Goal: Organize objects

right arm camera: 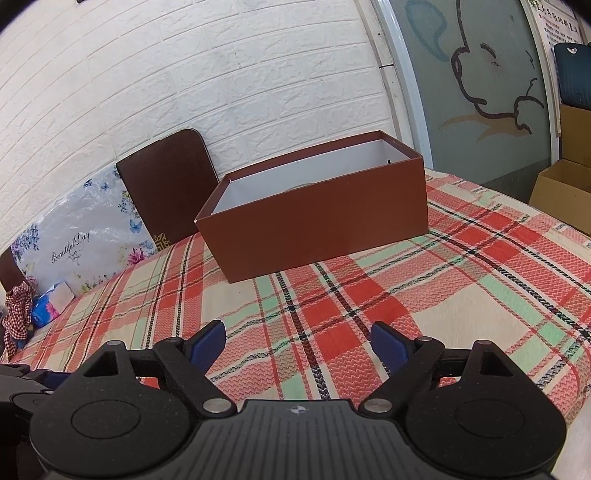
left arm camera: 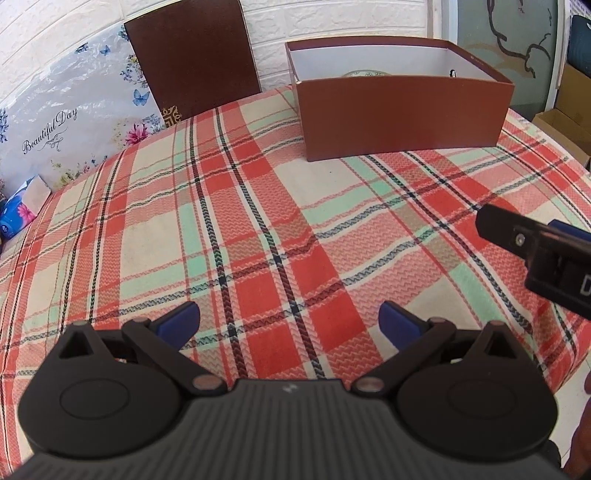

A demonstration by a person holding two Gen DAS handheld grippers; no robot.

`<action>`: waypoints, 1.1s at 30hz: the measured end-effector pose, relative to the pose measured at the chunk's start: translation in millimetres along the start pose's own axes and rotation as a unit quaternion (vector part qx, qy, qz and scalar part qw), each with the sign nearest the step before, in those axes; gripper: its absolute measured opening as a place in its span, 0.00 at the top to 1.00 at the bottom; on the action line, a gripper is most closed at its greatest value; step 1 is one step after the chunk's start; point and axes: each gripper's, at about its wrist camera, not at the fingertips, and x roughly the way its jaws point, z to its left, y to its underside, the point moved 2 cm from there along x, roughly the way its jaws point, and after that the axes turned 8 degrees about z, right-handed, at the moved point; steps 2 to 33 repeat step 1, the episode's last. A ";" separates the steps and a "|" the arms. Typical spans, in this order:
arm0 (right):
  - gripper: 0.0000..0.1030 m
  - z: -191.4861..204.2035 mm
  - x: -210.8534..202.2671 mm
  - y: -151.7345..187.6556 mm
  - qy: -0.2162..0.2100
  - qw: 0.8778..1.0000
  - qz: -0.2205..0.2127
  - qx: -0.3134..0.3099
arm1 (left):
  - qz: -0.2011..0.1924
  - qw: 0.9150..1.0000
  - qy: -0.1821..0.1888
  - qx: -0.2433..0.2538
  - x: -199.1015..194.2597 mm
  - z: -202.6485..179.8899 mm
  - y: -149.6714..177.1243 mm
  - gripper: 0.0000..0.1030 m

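In the left wrist view, the left tool (left arm camera: pixel 290 319) is being held spread over the plaid cloth (left arm camera: pixel 258 229), with its blue fingertips (left arm camera: pixel 181 317) set well apart and nothing being gripped between them. A brown open box (left arm camera: pixel 402 118) is being seen at the far side of the cloth, right of centre, standing upright with its white interior exposed; the rim of a round patterned item (left arm camera: pixel 365 74) is just being shown inside it, too little of it for identification. A dark brown lid (left arm camera: pixel 195 59) is being propped upright against the white brick wall (left arm camera: pixel 332 18), to the left of the box and apart from it. A floral bag (left arm camera: pixel 62 110) printed "Beautiful Day" is being leaned on the wall further left, and a blue tissue pack (left arm camera: pixel 22 210) is lying at the cloth's left edge. Part of the right tool (left arm camera: pixel 535 247) is intruding at the right margin; whether it is spread cannot be told here. In the right wrist view, the right tool (right arm camera: pixel 297 341) is likewise being held spread and empty above the cloth, its fingers pointing toward the box (right arm camera: pixel 321 221), which is standing ahead and well apart from them. The lid (right arm camera: pixel 166 192) is being seen behind the box's left corner, and a cardboard carton (right arm camera: pixel 561 188) is standing off the cloth's right side.
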 end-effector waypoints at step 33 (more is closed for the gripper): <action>0.16 0.1 0.2 0.1 0.000 1.000 0.000 -0.001 | -0.001 1.000 0.002 0.000 -0.2 0.1 -0.1 0.00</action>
